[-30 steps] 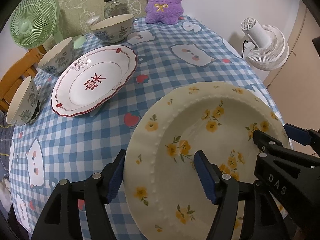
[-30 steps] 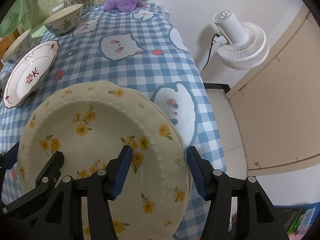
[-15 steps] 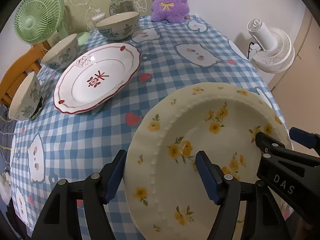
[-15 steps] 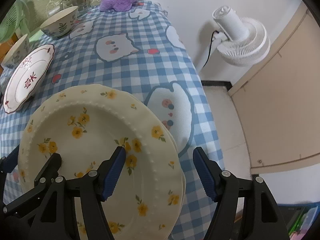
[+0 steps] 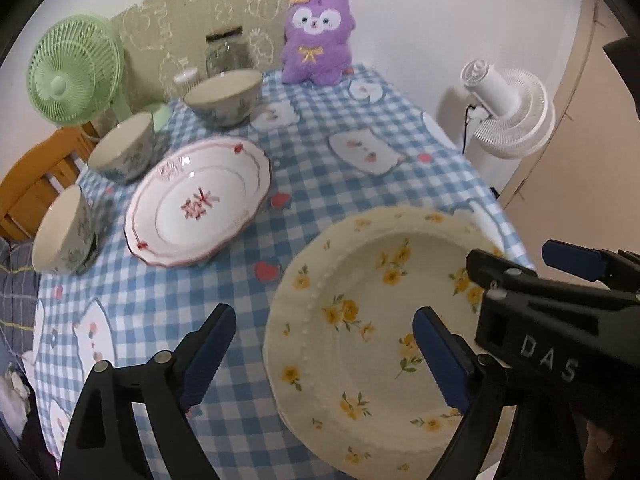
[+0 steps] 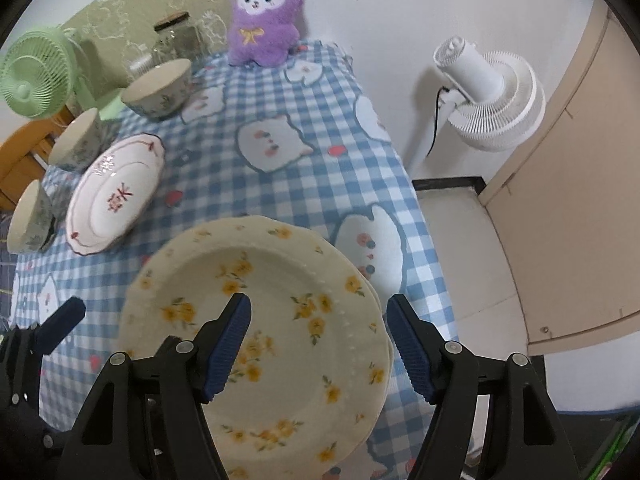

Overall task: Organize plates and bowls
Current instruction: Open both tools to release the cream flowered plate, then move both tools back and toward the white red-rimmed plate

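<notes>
Left wrist view: the left gripper (image 5: pixel 324 350) has its fingers (image 5: pixel 208 350) spread wide apart, straddling the near-left rim of the yellow-flowered plate (image 5: pixel 372 304) without clamping it. That plate lies at the near right corner of the checked surface (image 5: pixel 320 168). The right gripper (image 5: pixel 532 268) reaches in from the right over the plate's far rim. Further back sit the red-patterned plate (image 5: pixel 200 206) and three bowls (image 5: pixel 120 148) along the left side, with a purple plush toy (image 5: pixel 316 46) at the far end.

Right wrist view: the right gripper (image 6: pixel 318 350) is also spread open, one finger over the plate's well, the other outside its right rim. The yellow-flowered plate (image 6: pixel 280 320) rests on another like it, whose edge shows beneath. A white fan (image 6: pixel 492 92) stands beside the surface.
</notes>
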### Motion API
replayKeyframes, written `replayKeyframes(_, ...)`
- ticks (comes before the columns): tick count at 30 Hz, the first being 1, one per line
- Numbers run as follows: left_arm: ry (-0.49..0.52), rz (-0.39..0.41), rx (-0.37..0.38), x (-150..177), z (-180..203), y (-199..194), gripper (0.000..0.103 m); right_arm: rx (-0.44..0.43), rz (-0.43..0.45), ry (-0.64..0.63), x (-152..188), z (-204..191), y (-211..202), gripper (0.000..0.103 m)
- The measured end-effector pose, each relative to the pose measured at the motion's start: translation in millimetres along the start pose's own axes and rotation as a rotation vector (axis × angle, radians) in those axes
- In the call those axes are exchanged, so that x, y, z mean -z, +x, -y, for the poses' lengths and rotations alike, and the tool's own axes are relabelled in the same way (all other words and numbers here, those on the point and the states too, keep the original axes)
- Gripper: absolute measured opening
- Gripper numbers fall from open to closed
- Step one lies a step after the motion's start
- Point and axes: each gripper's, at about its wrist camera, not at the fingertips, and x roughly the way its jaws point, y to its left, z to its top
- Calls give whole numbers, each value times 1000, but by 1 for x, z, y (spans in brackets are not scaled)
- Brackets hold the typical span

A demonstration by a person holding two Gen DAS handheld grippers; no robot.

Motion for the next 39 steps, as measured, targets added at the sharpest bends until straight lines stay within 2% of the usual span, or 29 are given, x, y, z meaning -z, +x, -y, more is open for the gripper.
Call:
replayKeyframes(3,3,27,12,-7,-3,-15,96,-17,34,-18,-4,-7,-20,83)
replayKeyframes(6,-15,51,25,-16,-7,-32,98,-27,80,-53,-9,-17,-41,86)
replayKeyframes(12,-62,99,63,-31,-12,-65,97,-93,136,-74,-25,-27,-74,90)
replayKeyframes(20,-135,133,34,-49,-24,-96,97,-179,192,-147,-48,-41,-105,90)
replayKeyframes(25,-171,173,-19,-59,-34,-108,98,-199,215,-203,-63,-52,-116,91)
replayKeyframes(28,-211,176,-21,-66,-43,-110,97,-231,236,-229,-72,-58,-120,91)
replayKeyframes(32,-214,201,-43,-72,-55,-110,97,-272,226,-258,-83,-69,-115,92)
replayKeyframes(35,-252,189,-59,-74,-67,-104,97,-248,255,-266,-87,-82,-112,92)
replayKeyframes(39,-263,165,-81,-79,-85,-91,97,-251,225,-257,-95,-98,-97,92)
